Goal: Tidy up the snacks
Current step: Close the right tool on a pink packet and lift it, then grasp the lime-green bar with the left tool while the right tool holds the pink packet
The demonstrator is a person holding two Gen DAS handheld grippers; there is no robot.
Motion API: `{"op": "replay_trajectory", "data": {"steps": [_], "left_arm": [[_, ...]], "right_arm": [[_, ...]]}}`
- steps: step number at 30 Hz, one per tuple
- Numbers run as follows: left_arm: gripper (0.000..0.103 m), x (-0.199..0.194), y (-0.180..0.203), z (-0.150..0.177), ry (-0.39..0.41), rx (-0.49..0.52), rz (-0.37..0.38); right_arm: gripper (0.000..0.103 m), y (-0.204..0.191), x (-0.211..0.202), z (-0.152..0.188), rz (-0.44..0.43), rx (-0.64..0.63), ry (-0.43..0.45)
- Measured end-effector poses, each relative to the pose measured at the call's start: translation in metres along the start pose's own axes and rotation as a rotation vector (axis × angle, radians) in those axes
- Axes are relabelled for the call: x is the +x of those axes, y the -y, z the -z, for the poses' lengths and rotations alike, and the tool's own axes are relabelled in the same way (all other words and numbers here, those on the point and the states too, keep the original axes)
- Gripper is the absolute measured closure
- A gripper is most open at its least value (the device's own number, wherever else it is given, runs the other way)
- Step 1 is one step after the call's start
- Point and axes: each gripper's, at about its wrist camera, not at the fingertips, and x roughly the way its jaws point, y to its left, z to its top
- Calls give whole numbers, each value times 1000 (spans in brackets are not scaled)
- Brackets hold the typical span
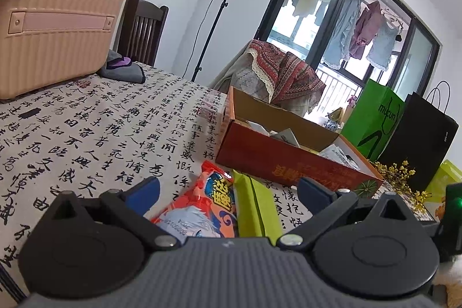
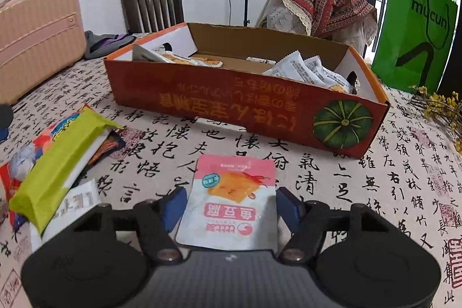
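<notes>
My right gripper [image 2: 231, 205] has a pink and white snack pouch [image 2: 231, 192] between its blue pads [image 2: 173, 207]. The pads touch both side edges of the pouch, which lies flat on the cloth just in front of the open red cardboard box [image 2: 231, 106]. Several white and orange packets [image 2: 306, 68] lie inside that box. My left gripper [image 1: 231, 189] stands open and low over a red-orange snack bag [image 1: 202, 207] and a lime-green pack [image 1: 254, 207], touching neither. The same green pack [image 2: 57, 163] shows at the left in the right wrist view. The red box [image 1: 274, 160] lies just beyond them.
A pink hard case [image 1: 57, 13] stands at the far left of the calligraphy tablecloth [image 1: 101, 134]. Folded dark cloth [image 1: 124, 68] and a wooden chair [image 2: 153, 2] are behind. Green [image 2: 415, 33] and black [image 1: 418, 140] paper bags and yellow dried flowers [image 2: 441, 106] crowd the right.
</notes>
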Motion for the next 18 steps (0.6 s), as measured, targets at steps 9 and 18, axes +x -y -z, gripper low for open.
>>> {"op": "replay_trajectory", "data": {"steps": [9,18], "left_arm": [[0,4,-1,0,-18,-5,-11],[0,12,23,2,-65,114,-46]], "right_arm": [[36,27,-40,12,-18,77,140],[36,81,-60,39,28,213,204]]}}
